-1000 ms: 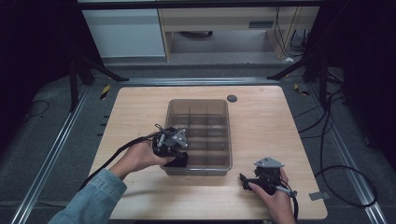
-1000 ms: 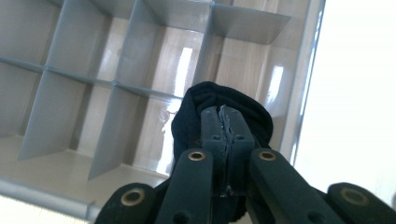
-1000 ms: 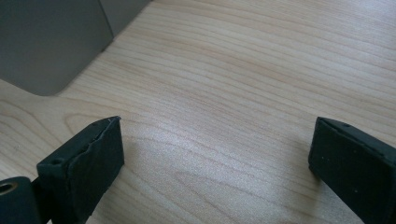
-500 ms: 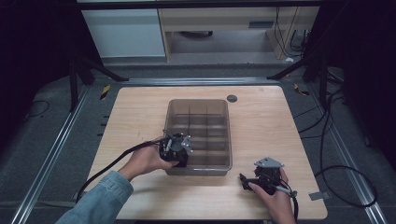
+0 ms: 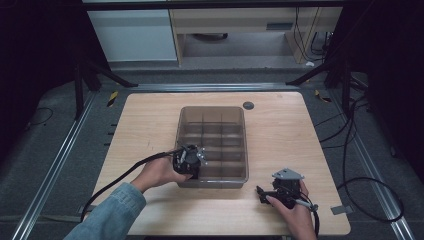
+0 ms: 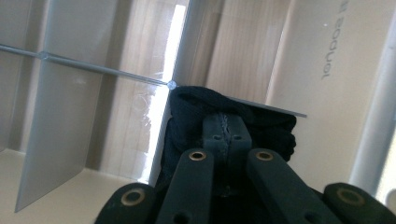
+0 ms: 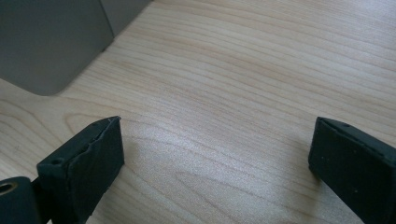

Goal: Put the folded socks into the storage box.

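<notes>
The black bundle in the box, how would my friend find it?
Find the clear divided box on the wooden table. In its near-left corner compartment, the left gripper is shut on a dark cloth bundle, apparently the only thing in the box.

My left arm wears a blue denim sleeve [image 5: 111,214]. Both grippers are black; my left gripper [image 6: 223,135] shows brass-ringed screw holes and trails a black cable [image 5: 120,177]; my right gripper [image 5: 280,192] carries a grey three-cornered plate [image 5: 287,174].

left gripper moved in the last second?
Yes. The left gripper slid slightly toward the near-left corner of the divided bin; its jaws are shut on a black cloth.
</notes>
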